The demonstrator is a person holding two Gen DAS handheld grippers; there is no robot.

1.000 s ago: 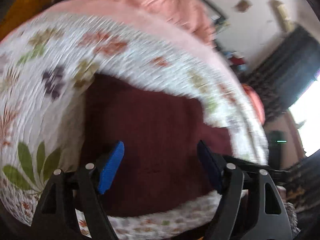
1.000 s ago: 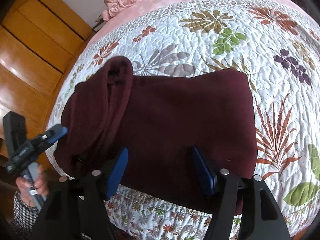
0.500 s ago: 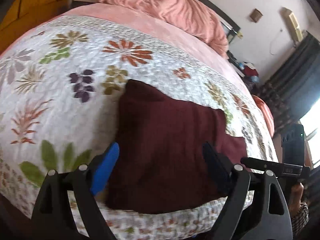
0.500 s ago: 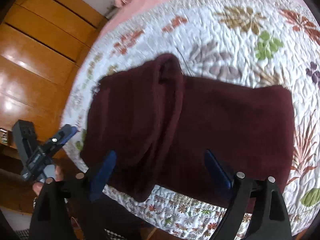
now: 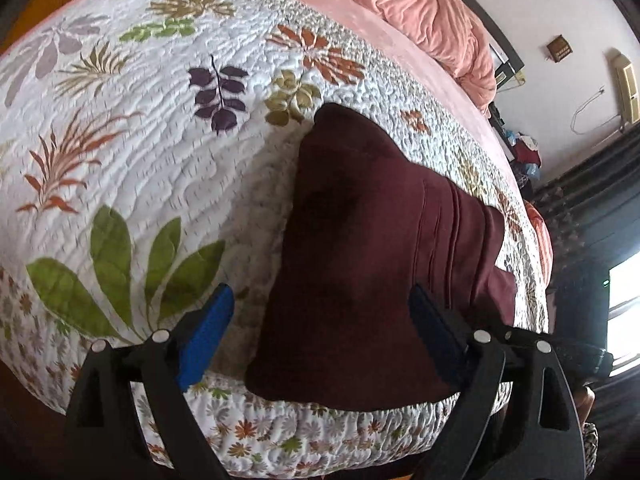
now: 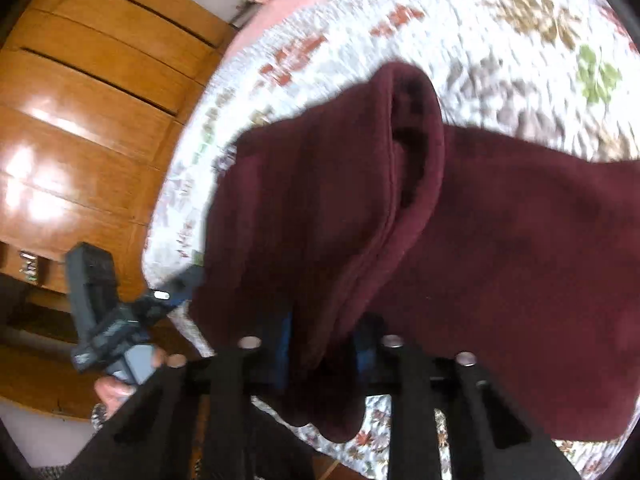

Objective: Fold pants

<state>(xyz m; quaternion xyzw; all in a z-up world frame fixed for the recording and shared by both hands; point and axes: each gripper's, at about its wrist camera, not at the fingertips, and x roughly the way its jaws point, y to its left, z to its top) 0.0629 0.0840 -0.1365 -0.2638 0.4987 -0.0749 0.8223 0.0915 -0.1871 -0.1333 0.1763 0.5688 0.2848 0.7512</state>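
Observation:
The dark maroon pants (image 5: 360,264) lie folded on the floral quilt (image 5: 132,128) near the bed's front edge. My left gripper (image 5: 320,328) is open, its blue pads either side of the pants' near left corner, just above the cloth. In the right wrist view the pants (image 6: 500,248) show a thick folded hem ridge (image 6: 404,200). My right gripper (image 6: 324,344) is shut on the near end of that fold. The left gripper also shows in the right wrist view (image 6: 120,312), held in a hand beside the bed.
A rumpled pink blanket (image 5: 420,12) lies at the head of the bed. Wooden wardrobe panels (image 6: 80,120) stand to the left of the bed. Dark curtains and a bright window (image 5: 612,240) are to the right.
My right gripper has moved left along the pants and closed on the folded hem. My left gripper has shifted left over the pants' left edge and stays open.

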